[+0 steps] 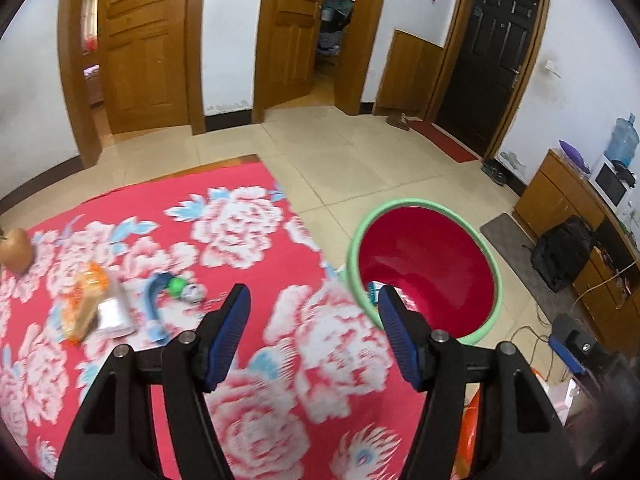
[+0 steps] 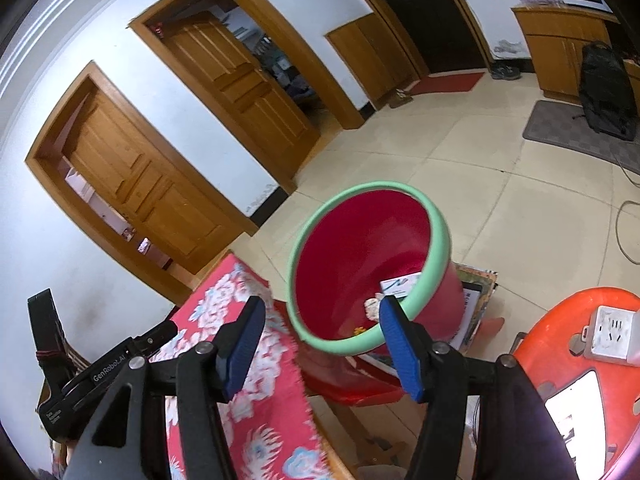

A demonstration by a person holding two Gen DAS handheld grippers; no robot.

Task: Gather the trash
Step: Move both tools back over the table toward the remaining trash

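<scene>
Nearest to us, our left gripper (image 1: pixel 314 300) has its 2 black arms with blue ribbed pads spread apart, and nothing sits between them. Our right gripper (image 2: pixel 322 312) is spread the same way and pinches nothing.

Just past the right gripper stands the round red plastic bucket with a mint-green rim (image 2: pixel 436 220), tilted toward us beside the table's edge. Inside it we see a white card or carton with blue print (image 2: pixel 400 283), a small pale crumpled scrap (image 2: pixel 372 305) and a bit of yellow at the bottom that we cannot identify.

From the left wrist view, the table covered in a red cloth with white and pink flowers (image 1: pixel 248 248) still carries trash: an orange and clear plastic snack wrapper (image 1: pixel 94 300) at the left, blurred, and near it a blue curved piece with a green ball-like thing (image 1: pixel 174 286) beside it. A brown rounded object (image 1: pixel 16 250) sits at the cloth's far left edge.

Beyond lie a beige tiled floor (image 1: pixel 360 160), 2 open wooden doors (image 1: pixel 140 40), a dark door (image 1: pixel 492 60), a wooden cabinet (image 1: pixel 560 196) and a black backpack (image 1: pixel 560 248). An orange plastic stool (image 2: pixel 560 320) bearing a white power socket (image 2: pixel 612 332) stands at our right.
</scene>
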